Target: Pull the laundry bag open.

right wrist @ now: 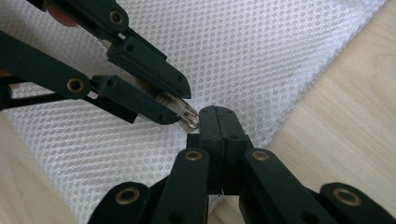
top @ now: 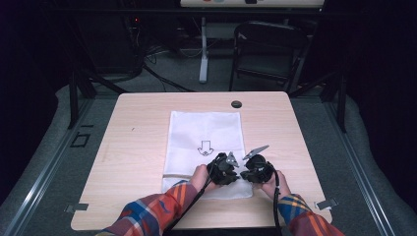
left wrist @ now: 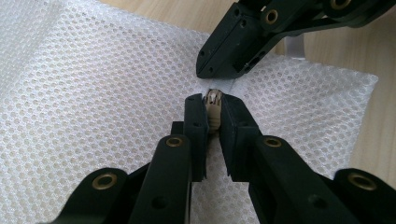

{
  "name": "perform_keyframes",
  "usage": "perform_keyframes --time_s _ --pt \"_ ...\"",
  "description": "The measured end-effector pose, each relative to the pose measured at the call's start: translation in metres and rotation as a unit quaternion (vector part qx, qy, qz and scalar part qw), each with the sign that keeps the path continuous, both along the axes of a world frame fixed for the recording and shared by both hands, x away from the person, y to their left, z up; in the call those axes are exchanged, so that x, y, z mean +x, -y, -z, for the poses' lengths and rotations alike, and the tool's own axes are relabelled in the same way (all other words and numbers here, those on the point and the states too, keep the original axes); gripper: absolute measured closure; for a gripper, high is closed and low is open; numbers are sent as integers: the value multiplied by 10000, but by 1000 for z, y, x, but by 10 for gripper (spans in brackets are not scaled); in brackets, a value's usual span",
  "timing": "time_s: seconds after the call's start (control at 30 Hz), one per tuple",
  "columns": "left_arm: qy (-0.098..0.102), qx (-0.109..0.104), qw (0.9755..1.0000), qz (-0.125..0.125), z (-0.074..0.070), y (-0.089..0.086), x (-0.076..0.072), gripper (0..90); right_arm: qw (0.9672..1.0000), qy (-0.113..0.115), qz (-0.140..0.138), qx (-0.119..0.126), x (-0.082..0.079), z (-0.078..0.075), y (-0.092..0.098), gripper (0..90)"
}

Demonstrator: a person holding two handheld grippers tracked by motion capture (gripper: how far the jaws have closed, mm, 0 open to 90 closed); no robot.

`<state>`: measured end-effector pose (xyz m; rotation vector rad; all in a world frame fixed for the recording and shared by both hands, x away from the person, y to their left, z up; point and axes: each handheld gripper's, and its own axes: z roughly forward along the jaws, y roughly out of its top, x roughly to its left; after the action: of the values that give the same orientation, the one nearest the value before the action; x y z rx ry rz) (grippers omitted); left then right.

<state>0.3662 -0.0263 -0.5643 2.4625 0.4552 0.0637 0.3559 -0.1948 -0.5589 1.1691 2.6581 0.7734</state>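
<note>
I had the white mesh laundry bag lying flat on the worktop, its near edge under both tools. My left hand-held gripper was clamped on the small zipper pull, while the right hand-held gripper was pinched fully closed on the mesh at the bag's edge just beside it. I judged the bag light, limp and slippery, apt to bunch, so the stiff pull and the seam beside it were the places to hold.
</note>
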Motion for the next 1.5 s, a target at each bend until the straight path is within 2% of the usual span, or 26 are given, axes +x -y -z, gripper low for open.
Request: perform_keyframes --time_s 0.23,0.27,0.3,0.37,0.43,0.47,0.5,0.53,0.67,0.73,0.77,0.8,0.87,0.9,0.93,1.0,1.07,1.13,1.3,1.43,1.5 --pt "32 53 10000 -15 -1 -1 -2 815 9999 -23 44 118 -1 1 -1 900" --pt "54 65 10000 -10 -1 0 -3 816 10000 -18 38 71 0 1 0 900" --pt "102 101 9999 17 -2 1 -4 816 9999 -39 66 153 0 1 0 900" --pt "206 207 9996 60 -3 2 -6 815 9999 -46 69 126 -1 1 0 900" --pt "560 460 9972 190 -4 6 -12 815 10000 4 44 64 -1 1 0 900" --pt "612 498 9966 216 -5 7 -13 815 10000 25 49 63 -1 1 0 900" --pt "603 487 9968 210 -6 7 -12 815 9999 35 92 120 -2 2 0 900" --pt "495 427 9976 205 -6 5 -11 815 9998 24 79 159 -1 2 0 900" --pt "496 463 9974 223 -9 6 -12 815 9998 -32 75 175 -1 2 0 900" --pt "484 453 9977 119 -10 1 -8 814 9998 -58 98 183 -1 2 0 900" --pt "427 478 9979 85 -11 -6 -4 815 9999 -38 84 129 -1 2 1 900" --pt "309 371 9988 -40 -11 -13 0 814 9999 -13 110 98 -2 2 1 900" --pt "113 223 9996 -105 -10 -26 4 813 9995 -73 191 238 -1 3 3 900" --pt "71 229 9996 -126 -10 -29 4 812 9992 -81 229 303 -1 3 4 900" --pt "-75 135 9997 -178 -8 -31 5 812 9995 -80 186 229 0 2 3 900" --pt "-77 154 9997 -166 -7 -30 5 811 9998 24 163 121 -2 2 -1 900" --pt "-132 107 9997 -174 -6 -30 7 811 9998 31 165 138 -2 2 -1 900" --pt "-186 38 9996 -211 -5 -31 8 811 10000 21 46 -3 -1 0 -1 900" --pt "-259 -40 9993 -248 -2 -31 8 810 9997 159 -72 169 -1 -1 -5 900" --pt "-228 -19 9994 -258 -2 -30 7 809 9994 268 -168 105 -2 -1 -14 900" --pt "-235 -24 9994 -262 -2 -30 7 809 9994 269 -231 -29 -2 1 -16 900"
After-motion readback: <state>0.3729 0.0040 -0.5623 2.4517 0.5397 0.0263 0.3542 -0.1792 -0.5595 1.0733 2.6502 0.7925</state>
